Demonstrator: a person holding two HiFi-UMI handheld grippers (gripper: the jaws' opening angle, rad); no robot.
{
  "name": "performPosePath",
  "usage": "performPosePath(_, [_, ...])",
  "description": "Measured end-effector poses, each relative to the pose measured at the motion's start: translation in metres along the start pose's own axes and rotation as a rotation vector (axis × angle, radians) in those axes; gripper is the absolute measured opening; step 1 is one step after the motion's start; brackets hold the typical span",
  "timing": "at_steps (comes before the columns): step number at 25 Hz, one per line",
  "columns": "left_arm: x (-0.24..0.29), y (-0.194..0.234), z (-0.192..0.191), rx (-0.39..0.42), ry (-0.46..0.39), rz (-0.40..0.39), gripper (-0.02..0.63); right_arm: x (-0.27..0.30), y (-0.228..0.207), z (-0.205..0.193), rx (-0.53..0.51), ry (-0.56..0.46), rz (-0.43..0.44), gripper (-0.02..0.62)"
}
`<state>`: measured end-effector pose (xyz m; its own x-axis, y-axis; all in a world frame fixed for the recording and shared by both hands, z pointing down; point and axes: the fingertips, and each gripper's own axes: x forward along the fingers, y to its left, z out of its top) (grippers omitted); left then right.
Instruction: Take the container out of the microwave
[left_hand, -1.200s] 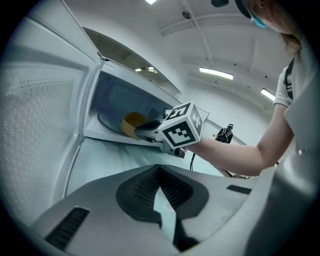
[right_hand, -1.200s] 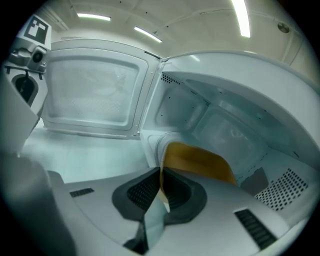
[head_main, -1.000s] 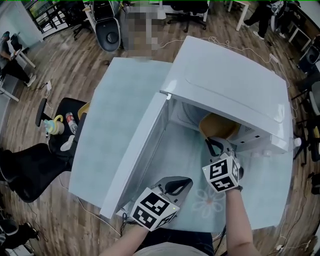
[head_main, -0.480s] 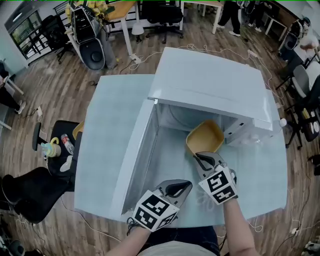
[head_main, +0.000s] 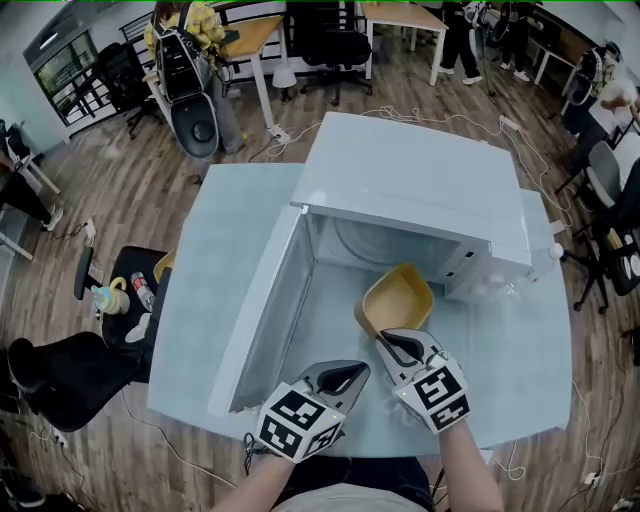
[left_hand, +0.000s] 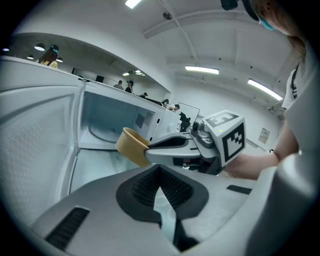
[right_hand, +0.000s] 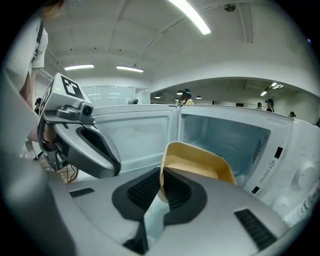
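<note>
While we are pinching the near rim of the yellow container (head_main: 398, 298) (right_hand: 200, 160) between the jaws of our right hand-held gripper (head_main: 392, 340) (right_hand: 162, 175), the container is hanging tilted just in front of the open microwave (head_main: 420, 180). It is sitting over the pale bench (head_main: 230, 220) and beside the door (head_main: 265, 300), which is standing swung out to the left. Our left hand-held gripper (head_main: 355, 372) (left_hand: 160, 167) is hovering just beside the right one, on the door's side, with its jaws pressing together and nothing between them.
</note>
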<state>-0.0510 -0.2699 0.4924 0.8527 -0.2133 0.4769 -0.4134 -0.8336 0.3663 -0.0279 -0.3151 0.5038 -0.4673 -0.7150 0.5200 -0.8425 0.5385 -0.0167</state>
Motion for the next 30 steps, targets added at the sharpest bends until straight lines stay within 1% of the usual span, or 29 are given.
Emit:
performPosePath(4, [0.002, -0.007, 0.016, 0.006, -0.048, 0.074, 0.012, -0.025, 0.005, 0.010, 0.026, -0.080, 0.062, 0.029])
performPosePath(10, [-0.003, -0.025, 0.021, 0.009, -0.087, 0.135, 0.012, -0.065, 0.003, 0.025, 0.138, -0.239, 0.158, 0.029])
performPosePath(13, [-0.011, -0.027, 0.030, 0.023, -0.122, 0.171, 0.012, -0.083, 0.006, 0.044, 0.221, -0.337, 0.218, 0.029])
performPosePath(15, [-0.017, -0.031, 0.036, 0.031, -0.142, 0.190, 0.012, -0.096, 0.009, 0.056, 0.248, -0.390, 0.246, 0.029])
performPosePath(18, [-0.025, -0.040, 0.046, 0.045, -0.177, 0.217, 0.012, -0.113, 0.016, 0.067, 0.215, -0.421, 0.264, 0.029])
performPosePath(21, [-0.036, -0.047, 0.059, 0.064, -0.230, 0.246, 0.012, -0.128, 0.019, 0.079, 0.187, -0.454, 0.276, 0.029])
performPosePath(25, [-0.045, -0.054, 0.075, 0.071, -0.306, 0.284, 0.012, -0.144, 0.020, 0.088, 0.141, -0.468, 0.264, 0.029])
performPosePath(30, [-0.045, -0.069, 0.084, 0.093, -0.347, 0.301, 0.012, -0.169, 0.017, 0.096, 0.112, -0.506, 0.246, 0.029])
